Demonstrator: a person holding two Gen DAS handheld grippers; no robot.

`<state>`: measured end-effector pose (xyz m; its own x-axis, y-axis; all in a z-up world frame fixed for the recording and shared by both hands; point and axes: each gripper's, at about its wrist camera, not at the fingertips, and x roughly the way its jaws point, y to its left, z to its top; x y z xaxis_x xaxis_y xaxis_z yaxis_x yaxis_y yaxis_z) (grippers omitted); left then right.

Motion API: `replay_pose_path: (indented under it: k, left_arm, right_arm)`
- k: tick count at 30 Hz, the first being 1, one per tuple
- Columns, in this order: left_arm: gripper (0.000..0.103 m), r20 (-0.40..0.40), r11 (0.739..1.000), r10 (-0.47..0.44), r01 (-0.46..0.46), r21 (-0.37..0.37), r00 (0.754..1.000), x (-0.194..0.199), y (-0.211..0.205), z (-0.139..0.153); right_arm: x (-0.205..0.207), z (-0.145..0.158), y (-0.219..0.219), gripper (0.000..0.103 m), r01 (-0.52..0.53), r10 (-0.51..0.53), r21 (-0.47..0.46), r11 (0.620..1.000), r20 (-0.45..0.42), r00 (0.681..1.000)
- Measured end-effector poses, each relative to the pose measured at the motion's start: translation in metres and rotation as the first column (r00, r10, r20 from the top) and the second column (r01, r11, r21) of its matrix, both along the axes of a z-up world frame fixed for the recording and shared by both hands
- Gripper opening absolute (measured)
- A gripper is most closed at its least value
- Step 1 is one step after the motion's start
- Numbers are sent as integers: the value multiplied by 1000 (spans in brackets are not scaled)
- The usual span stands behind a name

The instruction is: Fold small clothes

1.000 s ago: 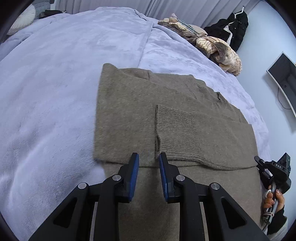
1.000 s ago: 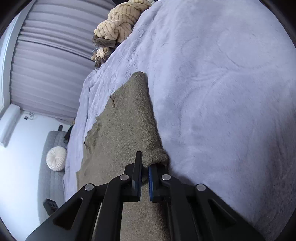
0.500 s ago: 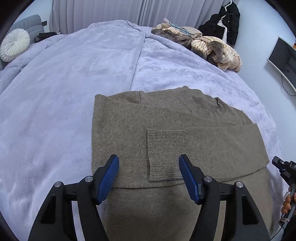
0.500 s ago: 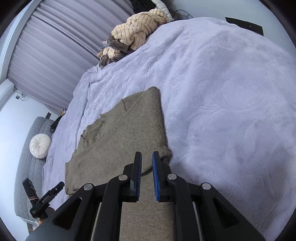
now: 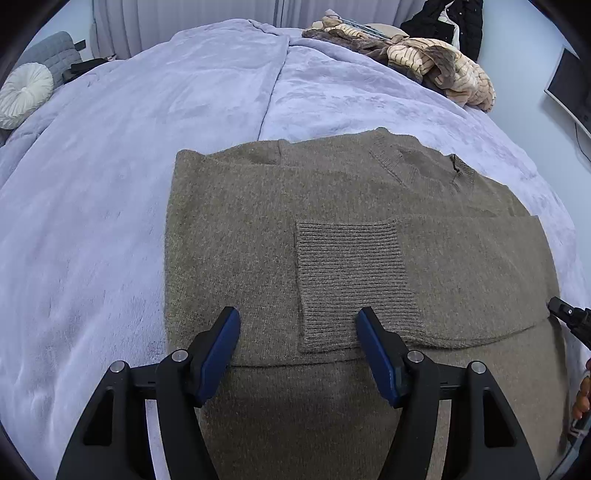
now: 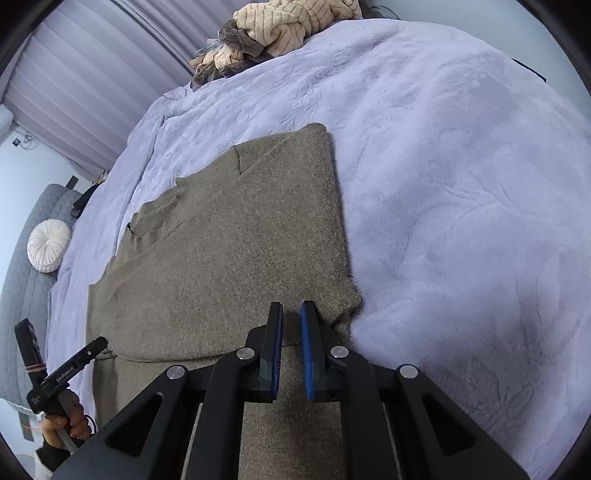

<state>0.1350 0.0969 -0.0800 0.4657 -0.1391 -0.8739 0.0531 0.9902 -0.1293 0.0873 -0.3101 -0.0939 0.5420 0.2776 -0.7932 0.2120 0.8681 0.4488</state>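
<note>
Sweater hem: cut off by the bottom edge in both wrist views.
Monitor: half lost at the right rim (screen dark).
Hanging black coat: top cropped.
Clothes pile: individual pieces indistinguishable.

Left gripper jaws spread wide, right gripper nearly closed, empty.

Lilac bed: brown sweater flat, clothes heap far edge.
</note>
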Motion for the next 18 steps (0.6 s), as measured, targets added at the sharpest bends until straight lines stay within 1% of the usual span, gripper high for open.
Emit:
replay_pose_path:
  k: [2, 4, 6, 8, 9, 10, 11, 12, 13, 15, 18]
  left_arm:
    - [67, 2, 1000, 3, -3, 9, 1000, -1, -2, 0]
    - [67, 6, 1000, 1, -1, 18, 1000, -2, -3, 0]
    - [67, 7, 1000, -2, 2, 24, 1000, -2, -4, 0]
    - [67, 5, 1000, 1, -1, 26, 1000, -1, -4, 0]
    - [67, 4, 1000, 2, -2, 28, 1000, -1, -4, 0]
    - [67, 3, 1000, 3, -3, 31, 1000, -1, -4, 0]
    - [67, 3, 999, 2, -3, 34, 1000, 0, -5, 0]
    - [67, 3, 999, 2, -2, 37, 1000, 0, -5, 0]
    - [67, 4, 999, 2, -2, 39, 1000, 0, -5, 0]
    - [68, 6, 999, 1, -1, 43, 1000, -1, -6, -1]
    - [68, 10, 999, 0, 0, 54, 1000, -2, -7, -2]
  right_arm:
    - [-1, 2, 0, 11, 2, -2, -12, 1000, 2, 1000]
    - [-4, 11, 1, 12, 15, -14, -39, 999, 27, 1000]
    - [-6, 20, -1, 24, 42, -38, -71, 997, 59, 998]
    - [-3, 23, -6, 67, 77, -72, -94, 993, 53, 996]
    - [0, 23, -9, 67, 92, -88, -109, 990, 41, 995]
    - [2, 21, -10, 65, 90, -87, -109, 990, 32, 996]
    - [4, 18, -11, 54, 79, -78, -105, 991, 17, 997]
    - [6, 13, -10, 34, 61, -61, -102, 993, -1, 998]
    - [8, 10, -8, 27, 47, -49, -112, 993, -15, 999]
    - [9, 5, -4, 23, 29, -34, -164, 986, -29, 999]
    - [10, 0, 1, 23, 8, -16, -239, 971, -29, 999]
